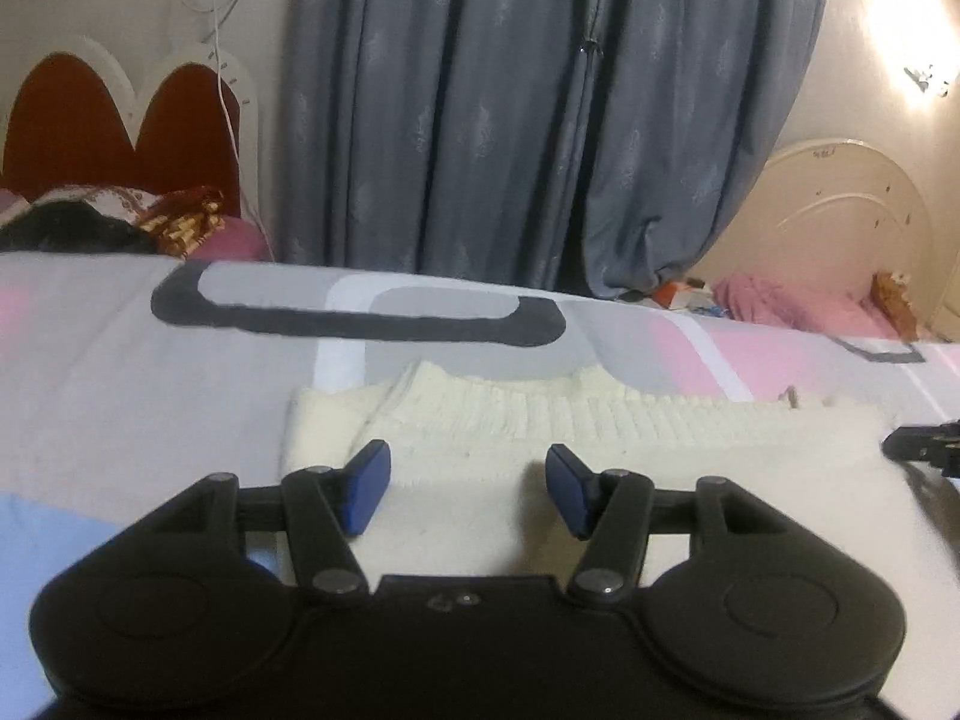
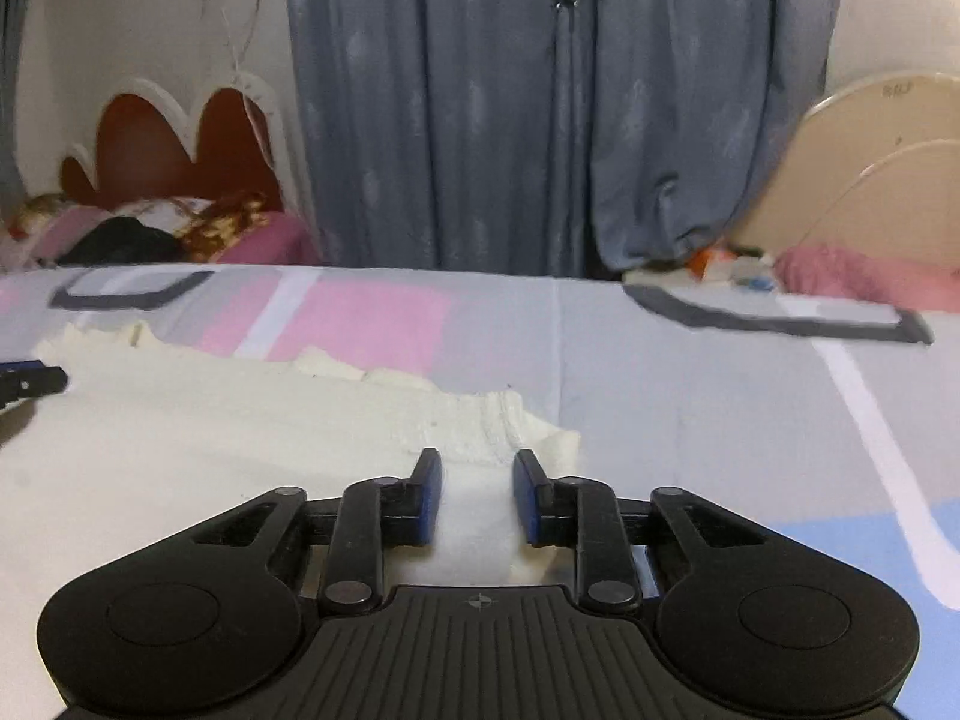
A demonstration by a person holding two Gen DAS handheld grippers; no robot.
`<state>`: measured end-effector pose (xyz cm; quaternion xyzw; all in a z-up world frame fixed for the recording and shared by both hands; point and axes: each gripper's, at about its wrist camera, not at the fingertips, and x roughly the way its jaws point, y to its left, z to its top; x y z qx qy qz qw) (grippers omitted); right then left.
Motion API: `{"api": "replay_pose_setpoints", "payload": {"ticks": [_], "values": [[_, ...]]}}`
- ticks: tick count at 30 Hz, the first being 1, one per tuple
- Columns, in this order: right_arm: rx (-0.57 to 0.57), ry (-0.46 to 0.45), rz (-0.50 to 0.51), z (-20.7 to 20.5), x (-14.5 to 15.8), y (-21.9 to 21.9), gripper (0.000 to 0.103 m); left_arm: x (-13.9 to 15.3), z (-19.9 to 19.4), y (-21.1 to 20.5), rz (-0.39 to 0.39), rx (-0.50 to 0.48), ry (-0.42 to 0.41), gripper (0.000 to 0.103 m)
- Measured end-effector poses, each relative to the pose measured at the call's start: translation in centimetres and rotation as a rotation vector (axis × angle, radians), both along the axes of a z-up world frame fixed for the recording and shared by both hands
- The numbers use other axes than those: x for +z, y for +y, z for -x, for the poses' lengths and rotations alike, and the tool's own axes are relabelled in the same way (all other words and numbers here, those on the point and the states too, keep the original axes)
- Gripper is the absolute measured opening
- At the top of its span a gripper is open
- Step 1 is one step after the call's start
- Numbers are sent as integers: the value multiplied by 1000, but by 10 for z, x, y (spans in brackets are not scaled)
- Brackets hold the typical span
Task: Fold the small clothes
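Through the left wrist camera, you are holding the left claw (image 1: 468, 489) low over the near part of a cream knitted sweater (image 1: 600, 450), its two blue pads (image 1: 366, 489) standing wide apart with nothing between them. The sweater is lying flat on the bedsheet (image 1: 150, 396), a grey sheet with pink, white and pale blue blocks, and its ribbed band is running left to right just beyond the pads. At the far right edge, the tip of the right claw (image 1: 924, 450) is showing over the sweater's right side. Beyond the bed, a grey curtain (image 1: 540, 108) is hanging in the middle, a red and white headboard (image 1: 120, 120) is standing at the far left, and a cream headboard (image 1: 852, 222) at the far right.

Through the right wrist camera, you are holding the right claw (image 2: 477, 495) over the sweater's (image 2: 240, 438) right near corner, where the ribbed edge (image 2: 498, 426) is ending. Its pads (image 2: 429, 495) are sitting apart, with a narrower gap than on the other claw, and cream cloth is showing in the gap; I cannot tell whether they are touching it. The left claw (image 2: 33, 381) is poking in at the left edge over the sweater. The bedsheet (image 2: 690, 408) is stretching away to the right, and the curtain (image 2: 540, 108) is hanging behind.
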<state>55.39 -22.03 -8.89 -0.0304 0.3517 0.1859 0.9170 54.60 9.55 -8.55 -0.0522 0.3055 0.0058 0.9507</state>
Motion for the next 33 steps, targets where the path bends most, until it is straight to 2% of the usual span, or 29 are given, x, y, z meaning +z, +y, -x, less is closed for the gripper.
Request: {"api": "replay_pose_setpoints", "payload": {"ticks": [1,3,5,8,10,11,12,14,16,18,20,22,25,27,29,30,33], "values": [[-2,-14,21,3,6,5,25,6,6,-4,0,2,-17,56],[14,-45,-51,19,21,10,25,15,22,-25,36,-56,-67,57],[81,-43,-88,35,25,28,25,16,28,-55,-8,-119,-53,57],[195,-30,-66,59,18,65,25,7,36,-91,-30,-211,-18,57],[234,-23,-45,72,8,82,25,-6,40,-106,-108,-244,16,59],[238,-50,-13,78,4,87,25,-9,45,-106,-135,-256,6,60],[243,-64,-1,79,3,89,25,-9,46,-100,-131,-263,-1,60],[233,-57,-17,76,3,77,25,-5,49,-85,-149,-260,3,61],[152,-62,13,74,1,57,25,-1,54,-62,-198,-217,8,61],[52,-54,15,71,-1,24,25,-4,60,-40,-164,-175,11,61],[35,-32,-22,69,-3,11,25,-2,61,-30,-106,-153,18,60],[29,-30,12,69,4,19,25,8,65,-38,-100,-119,15,57],[14,-30,-114,80,24,29,25,18,84,-61,-1,-151,-37,58],[69,-9,-153,92,26,48,25,10,91,-86,-19,-197,-12,58],[136,33,-85,106,14,71,25,-6,98,-104,-58,-214,41,58],[146,31,-40,113,8,75,25,-10,105,-109,-85,-209,37,58],[139,-30,35,136,8,73,25,-5,131,-108,-121,-185,11,58]]}}
